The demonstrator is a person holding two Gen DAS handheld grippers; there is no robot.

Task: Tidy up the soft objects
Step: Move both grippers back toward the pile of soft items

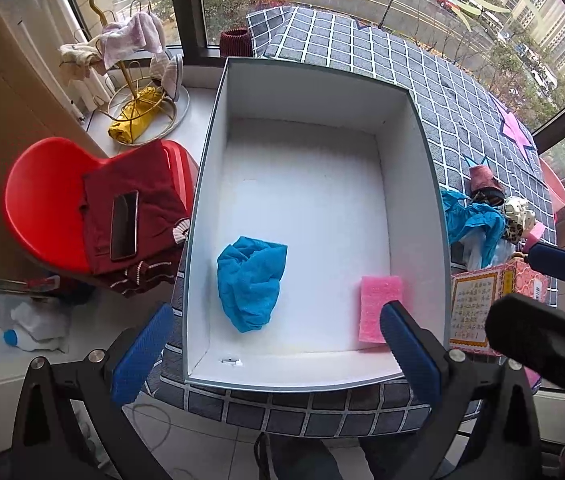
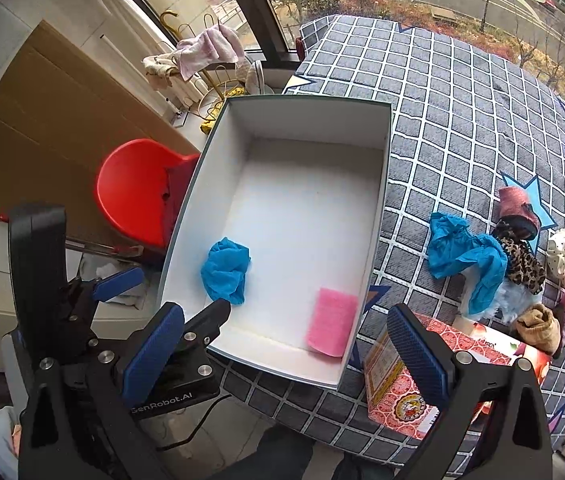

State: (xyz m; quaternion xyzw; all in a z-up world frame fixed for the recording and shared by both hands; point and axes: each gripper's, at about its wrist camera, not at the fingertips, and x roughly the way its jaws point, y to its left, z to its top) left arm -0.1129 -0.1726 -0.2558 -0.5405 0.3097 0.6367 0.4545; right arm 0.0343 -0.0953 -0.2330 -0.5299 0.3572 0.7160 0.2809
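The left gripper [image 1: 278,350] hung over the box's [image 1: 430,168] near rim, spread wide and empty. The right gripper [image 2: 286,350] was likewise wide apart, holding nothing, above the near right corner. Inside the box lay a blue cloth [image 1: 251,282] at the near left and a pink sponge [image 1: 378,307] at the near right. More soft things [image 2: 522,264] lay piled on the checked tabletop [image 2: 442,120], right of the box.

A home — clothes-draped chair [image 1: 46,208], umbrella stand [image 1: 138,108]
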